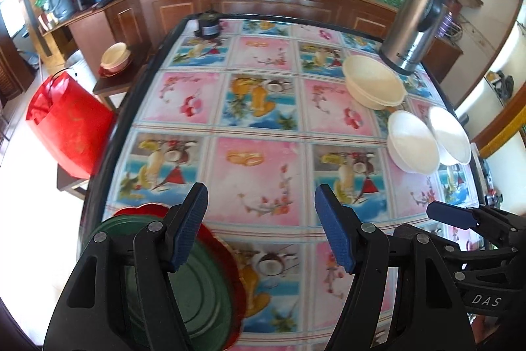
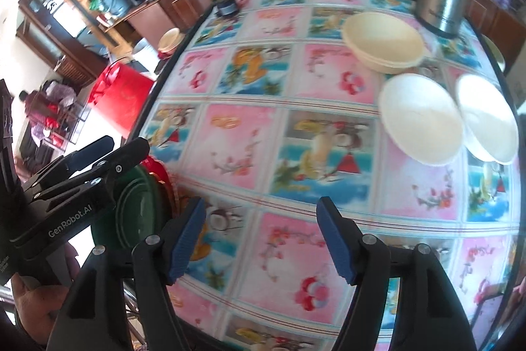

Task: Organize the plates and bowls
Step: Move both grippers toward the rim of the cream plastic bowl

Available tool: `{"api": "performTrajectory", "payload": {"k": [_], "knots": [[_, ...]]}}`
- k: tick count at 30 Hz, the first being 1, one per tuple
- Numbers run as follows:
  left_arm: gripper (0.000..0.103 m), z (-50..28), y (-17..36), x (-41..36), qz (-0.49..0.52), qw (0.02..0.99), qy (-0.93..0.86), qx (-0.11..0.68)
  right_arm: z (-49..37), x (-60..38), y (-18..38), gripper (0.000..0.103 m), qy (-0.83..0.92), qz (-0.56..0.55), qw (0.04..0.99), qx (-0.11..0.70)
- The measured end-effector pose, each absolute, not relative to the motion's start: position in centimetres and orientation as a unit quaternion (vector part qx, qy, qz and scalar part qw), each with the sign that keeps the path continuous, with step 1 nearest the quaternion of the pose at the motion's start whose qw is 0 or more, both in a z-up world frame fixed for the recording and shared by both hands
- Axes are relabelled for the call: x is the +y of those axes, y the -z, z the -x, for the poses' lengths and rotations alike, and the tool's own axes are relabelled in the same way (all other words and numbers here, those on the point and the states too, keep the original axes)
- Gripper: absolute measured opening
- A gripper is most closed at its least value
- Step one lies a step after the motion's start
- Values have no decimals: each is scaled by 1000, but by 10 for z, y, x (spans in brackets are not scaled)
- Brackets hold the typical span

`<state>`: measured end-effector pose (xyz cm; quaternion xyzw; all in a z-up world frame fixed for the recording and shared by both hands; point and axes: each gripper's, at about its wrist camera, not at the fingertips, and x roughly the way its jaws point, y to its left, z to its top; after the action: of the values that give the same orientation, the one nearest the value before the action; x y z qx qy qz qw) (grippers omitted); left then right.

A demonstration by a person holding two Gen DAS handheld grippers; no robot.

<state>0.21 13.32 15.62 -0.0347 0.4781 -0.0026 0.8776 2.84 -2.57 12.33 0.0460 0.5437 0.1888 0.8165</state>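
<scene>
A green plate [image 1: 197,295] lies on a red scalloped plate [image 1: 238,282] at the near left of the patterned table [image 1: 259,173]. My left gripper [image 1: 263,229] hangs open above the table just right of that stack, with nothing between its blue pads. Stacked cream bowls [image 1: 371,81] stand at the far right, with two white bowls [image 1: 412,140] [image 1: 450,134] side by side in front of them. In the right wrist view my right gripper [image 2: 263,239] is open over bare cloth, empty. The white bowls [image 2: 420,120] lie ahead to its right, the green plate [image 2: 138,206] to its left.
A steel thermos [image 1: 417,25] stands behind the cream bowls. A small dark object [image 1: 208,25] sits at the far table edge. Left of the table stand a red bag [image 1: 72,124] and a low side table with a bowl [image 1: 115,55]. A hand [image 2: 36,301] holds the left gripper [image 2: 108,150].
</scene>
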Motion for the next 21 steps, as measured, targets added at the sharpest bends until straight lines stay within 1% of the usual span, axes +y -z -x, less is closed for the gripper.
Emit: {"api": "performTrajectory", "payload": {"k": [21], "knots": [[68,-45,-137,39,10,866,57,497,-47,-108,-110,70,-141,-86,816,554]]}}
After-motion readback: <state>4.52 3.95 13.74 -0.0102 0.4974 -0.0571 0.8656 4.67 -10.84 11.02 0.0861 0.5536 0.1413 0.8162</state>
